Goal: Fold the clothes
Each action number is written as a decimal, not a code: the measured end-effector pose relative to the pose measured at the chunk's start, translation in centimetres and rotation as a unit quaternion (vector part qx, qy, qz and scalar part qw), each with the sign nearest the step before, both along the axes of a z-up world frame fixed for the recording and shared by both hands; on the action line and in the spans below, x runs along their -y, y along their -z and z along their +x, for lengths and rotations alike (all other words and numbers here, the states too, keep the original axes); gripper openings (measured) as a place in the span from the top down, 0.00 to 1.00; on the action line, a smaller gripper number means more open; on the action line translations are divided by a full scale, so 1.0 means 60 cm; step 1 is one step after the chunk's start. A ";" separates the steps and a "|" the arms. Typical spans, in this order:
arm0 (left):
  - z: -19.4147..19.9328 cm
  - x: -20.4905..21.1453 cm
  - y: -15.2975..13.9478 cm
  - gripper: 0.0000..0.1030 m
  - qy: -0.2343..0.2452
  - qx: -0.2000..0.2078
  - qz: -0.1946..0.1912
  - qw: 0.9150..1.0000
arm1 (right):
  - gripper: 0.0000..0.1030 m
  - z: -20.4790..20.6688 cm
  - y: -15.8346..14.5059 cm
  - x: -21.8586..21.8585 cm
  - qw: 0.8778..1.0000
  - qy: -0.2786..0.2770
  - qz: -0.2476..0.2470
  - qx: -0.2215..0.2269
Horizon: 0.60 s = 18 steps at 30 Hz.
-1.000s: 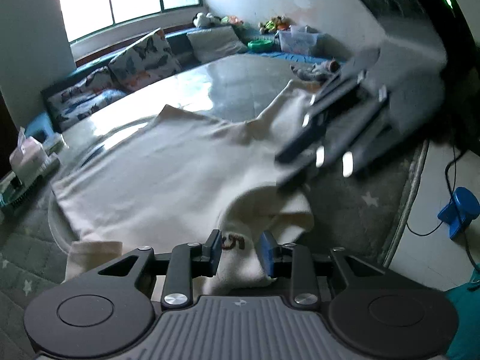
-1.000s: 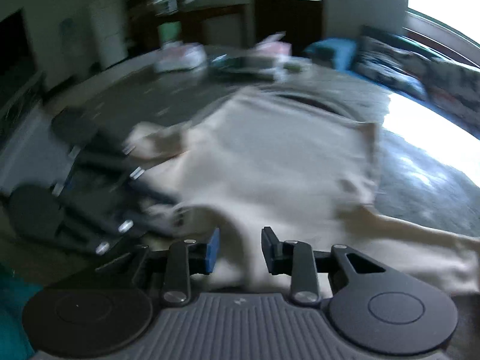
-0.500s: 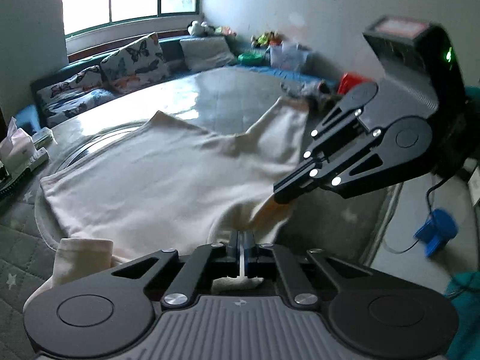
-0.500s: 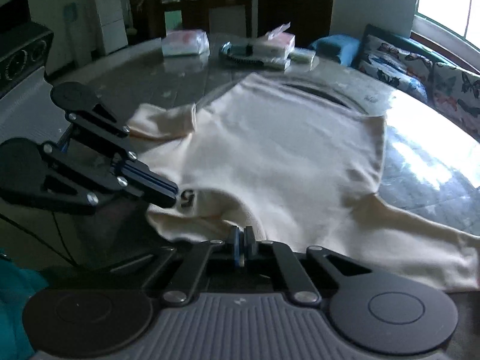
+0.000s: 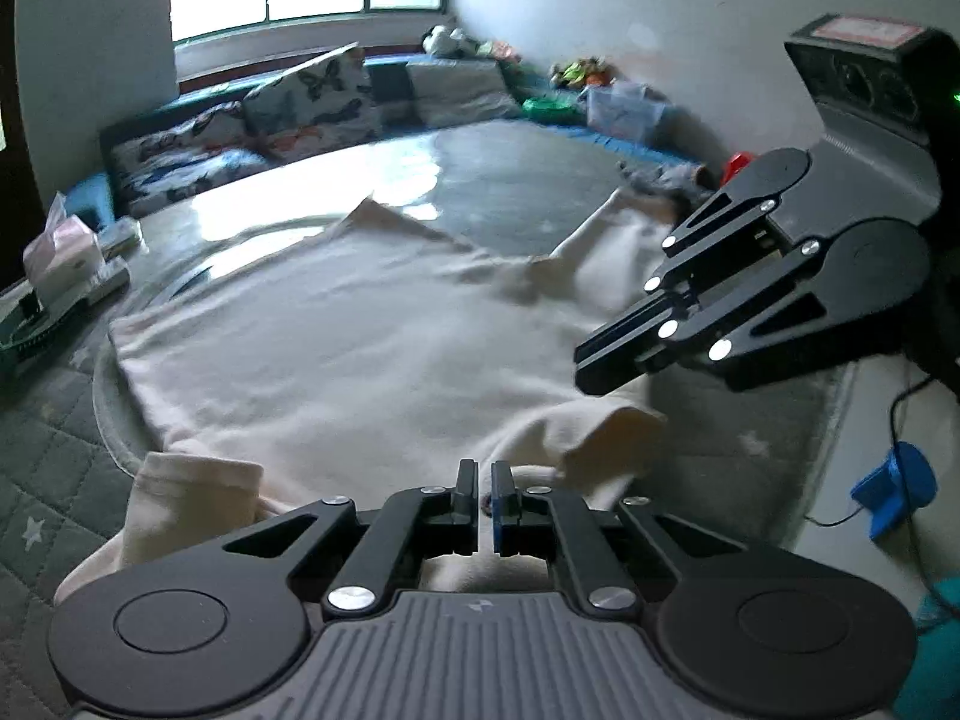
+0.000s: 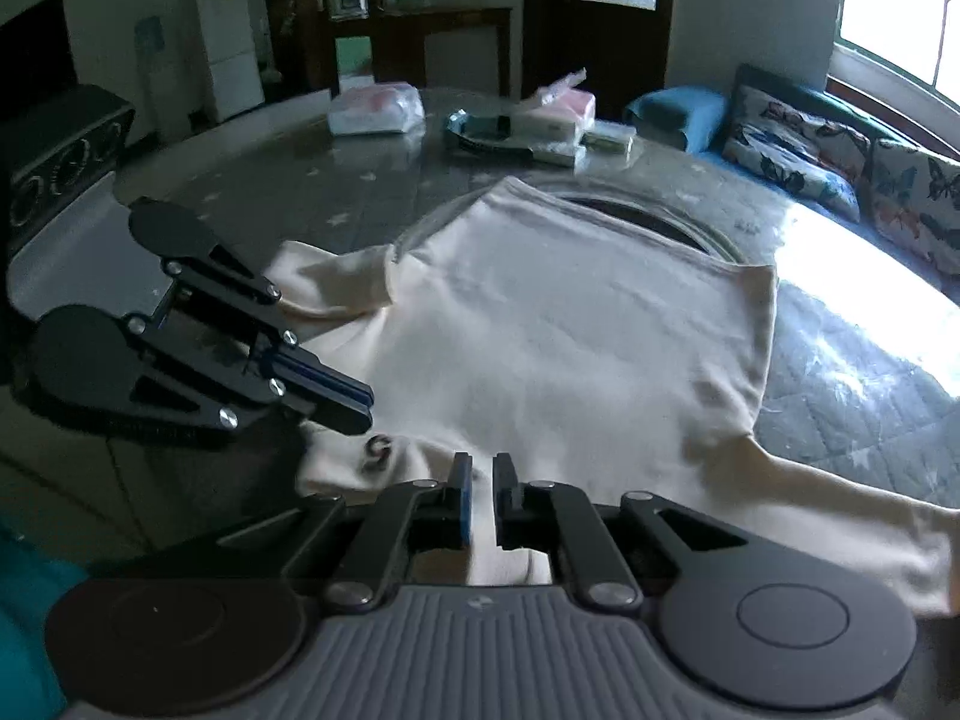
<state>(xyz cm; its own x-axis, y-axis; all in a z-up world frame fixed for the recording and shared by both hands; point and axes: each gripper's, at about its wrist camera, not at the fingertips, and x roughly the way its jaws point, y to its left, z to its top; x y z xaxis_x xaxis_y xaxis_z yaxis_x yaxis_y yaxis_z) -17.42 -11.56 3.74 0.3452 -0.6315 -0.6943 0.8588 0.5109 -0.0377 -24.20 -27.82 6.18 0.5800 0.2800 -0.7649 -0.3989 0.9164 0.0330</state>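
Observation:
A cream long-sleeved shirt (image 5: 360,348) lies spread flat on the round grey table (image 5: 510,180), its near edge bunched and lifted at the table's front. My left gripper (image 5: 485,498) is shut on that edge, with only a thin slit between its pads. In the right wrist view the left gripper (image 6: 354,414) pinches cloth beside a dark printed mark (image 6: 377,453). My right gripper (image 6: 482,498) grips the same edge of the shirt (image 6: 570,348) further right. Its jaws are opening a sliver with cloth between them. The left wrist view shows the right gripper (image 5: 591,372) side-on, tips together over a raised fold.
A tissue box (image 5: 60,252) and packets (image 6: 372,111) stand along the table's far side beside a dark tray (image 6: 480,132). Butterfly cushions (image 5: 288,114) line the window bench. A blue plug (image 5: 894,498) and cable lie on the floor at the right.
Both grippers stood open over the shirt's near edge a second ago and have since closed on it. The edge now bunches up between them, and the left gripper has rolled slightly.

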 end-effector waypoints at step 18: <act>0.044 -0.076 0.020 0.66 -0.122 0.064 0.047 0.989 | 0.93 0.015 0.051 -0.020 0.999 -0.017 -0.019 -0.028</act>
<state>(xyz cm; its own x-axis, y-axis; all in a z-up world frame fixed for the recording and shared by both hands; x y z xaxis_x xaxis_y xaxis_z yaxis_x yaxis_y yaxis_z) -14.75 -7.01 2.55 0.5683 -0.4534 -0.6866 0.7041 0.6998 0.1207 -23.31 -26.60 3.10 0.5268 0.2685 -0.8064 -0.4278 0.9036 0.0215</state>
